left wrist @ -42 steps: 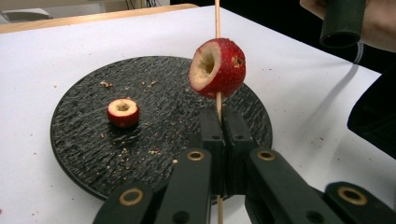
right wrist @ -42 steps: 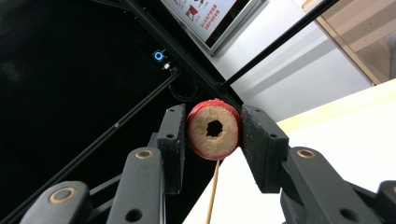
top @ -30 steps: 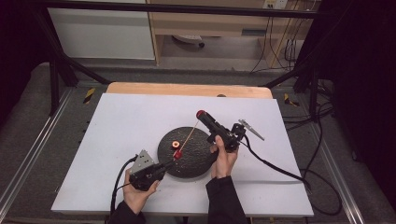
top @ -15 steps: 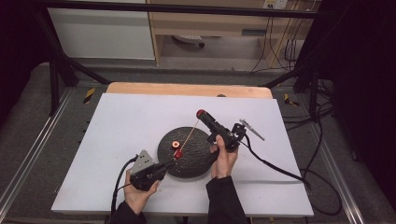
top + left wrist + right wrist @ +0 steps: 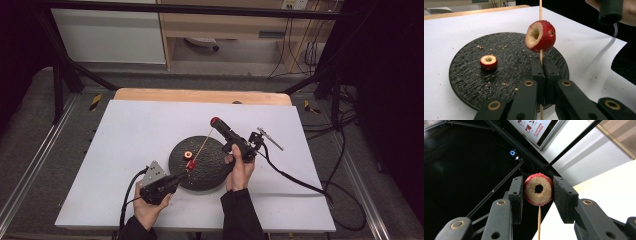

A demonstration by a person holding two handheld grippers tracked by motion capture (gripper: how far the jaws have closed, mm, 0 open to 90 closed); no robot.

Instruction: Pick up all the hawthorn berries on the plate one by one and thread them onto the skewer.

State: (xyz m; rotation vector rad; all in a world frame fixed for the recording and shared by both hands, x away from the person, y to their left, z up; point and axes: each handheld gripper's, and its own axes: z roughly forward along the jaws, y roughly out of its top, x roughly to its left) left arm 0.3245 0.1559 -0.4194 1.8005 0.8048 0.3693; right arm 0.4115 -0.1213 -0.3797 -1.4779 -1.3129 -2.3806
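Note:
My left gripper [image 5: 179,176] [image 5: 541,62] is at the near edge of a round black plate [image 5: 212,172] [image 5: 469,82], shut on a thin wooden skewer [image 5: 202,146] [image 5: 540,10]. The skewer slants up and away, and a cored red fruit [image 5: 190,164] [image 5: 540,36] is threaded on it just above the jaws. A second cored red fruit [image 5: 188,154] [image 5: 488,62] lies on the plate. Above the plate's far right, my right gripper [image 5: 216,121] [image 5: 537,188] is shut on a third cored red fruit [image 5: 538,190], with the skewer tip [image 5: 539,220] just below its hole.
The plate sits on a white table top [image 5: 135,130] with a wooden strip [image 5: 200,96] along the far edge. Crumbs lie on the plate. A cable [image 5: 295,180] trails right from the right gripper. Dark frame posts [image 5: 60,75] stand at the back corners.

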